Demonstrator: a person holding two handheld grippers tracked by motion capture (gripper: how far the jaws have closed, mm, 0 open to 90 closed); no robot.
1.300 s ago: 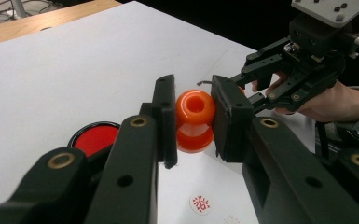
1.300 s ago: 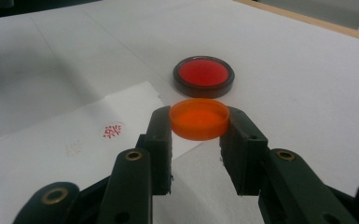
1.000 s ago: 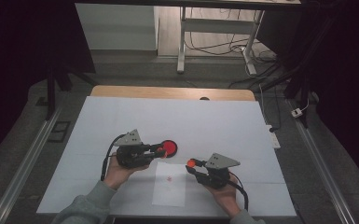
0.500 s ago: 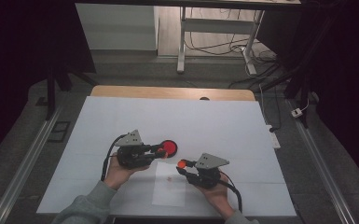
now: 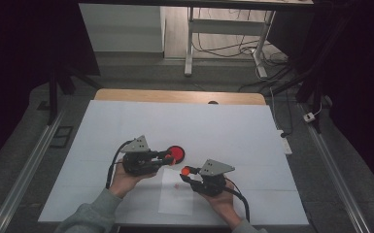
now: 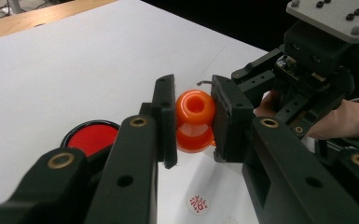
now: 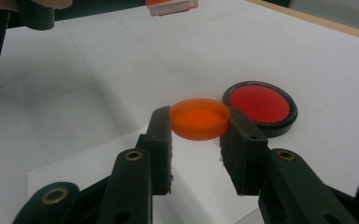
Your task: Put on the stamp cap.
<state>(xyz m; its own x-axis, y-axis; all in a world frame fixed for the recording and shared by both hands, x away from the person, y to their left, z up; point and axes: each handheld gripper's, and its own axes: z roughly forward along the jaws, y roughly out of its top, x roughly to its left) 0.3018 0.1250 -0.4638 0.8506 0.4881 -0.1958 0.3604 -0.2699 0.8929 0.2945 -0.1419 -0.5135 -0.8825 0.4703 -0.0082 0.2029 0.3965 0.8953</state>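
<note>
High view: the left gripper (image 5: 167, 156) and right gripper (image 5: 188, 174) meet above one white paper sheet (image 5: 176, 199) on the white surface (image 5: 223, 131).

Left gripper view: jaws clamp one orange plastic stamp (image 6: 195, 120), its long axis upright, hollow knob up.

Right gripper view: jaws grip one orange round plastic cap (image 7: 199, 118), opening up, beside one red round ink pad (image 7: 260, 106).

Ink pad (image 5: 176, 153) on table (image 5: 233, 126) — paper sheet (image 5: 176, 196) before it.

stamp (image 7: 171, 6) cut off at top edge
</note>
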